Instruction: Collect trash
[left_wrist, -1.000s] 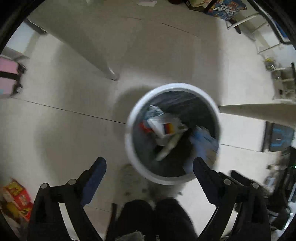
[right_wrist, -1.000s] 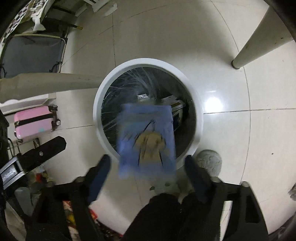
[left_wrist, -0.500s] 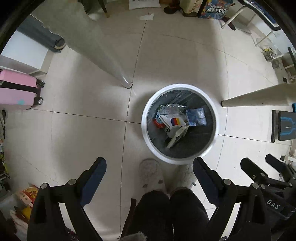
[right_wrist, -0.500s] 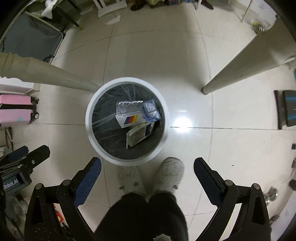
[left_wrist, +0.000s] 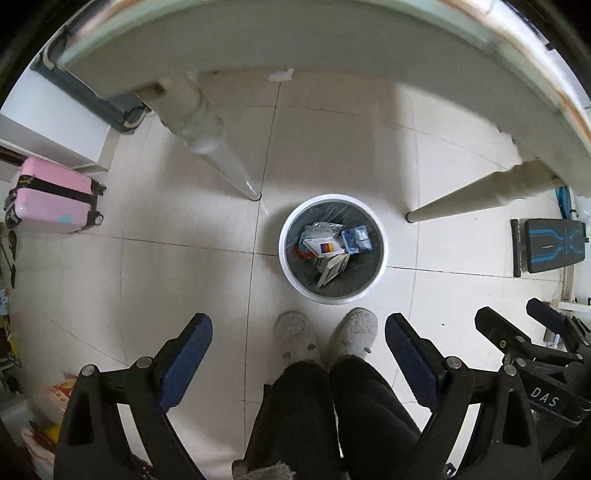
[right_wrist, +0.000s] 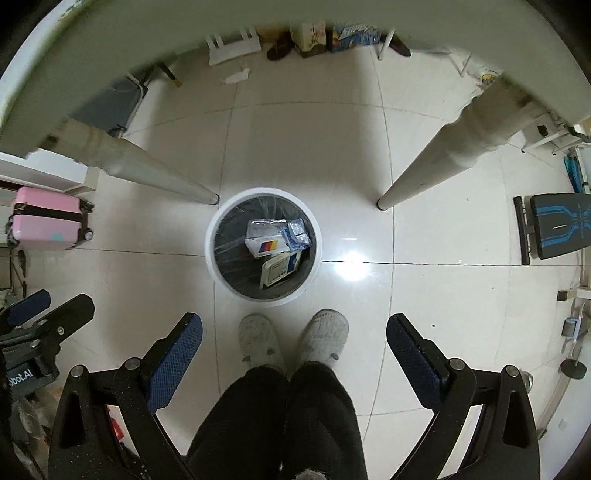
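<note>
A round white trash bin (left_wrist: 291, 278) with a dark liner stands on the tiled floor below; it also shows in the right wrist view (right_wrist: 212, 258). Inside lie a white box with a coloured stripe (right_wrist: 264, 246), another white box (right_wrist: 279, 269), a blue packet (right_wrist: 298, 235) and a clear wrapper (left_wrist: 320, 229). My left gripper (left_wrist: 298, 345) is open and empty, high above the floor. My right gripper (right_wrist: 294, 343) is open and empty too, and shows at the right edge of the left wrist view (left_wrist: 532, 343).
The table's edge (left_wrist: 332, 48) and two tapered legs (left_wrist: 221, 162) (right_wrist: 424, 173) stand above and beside the bin. The person's slippered feet (right_wrist: 291, 339) stand just before it. A pink suitcase (left_wrist: 51, 201) is left, a black and blue bench (right_wrist: 557, 225) right.
The blue packet fell from my right gripper into the bin. Both grippers rose well above the bin, up toward the table's edge, and stayed open.
</note>
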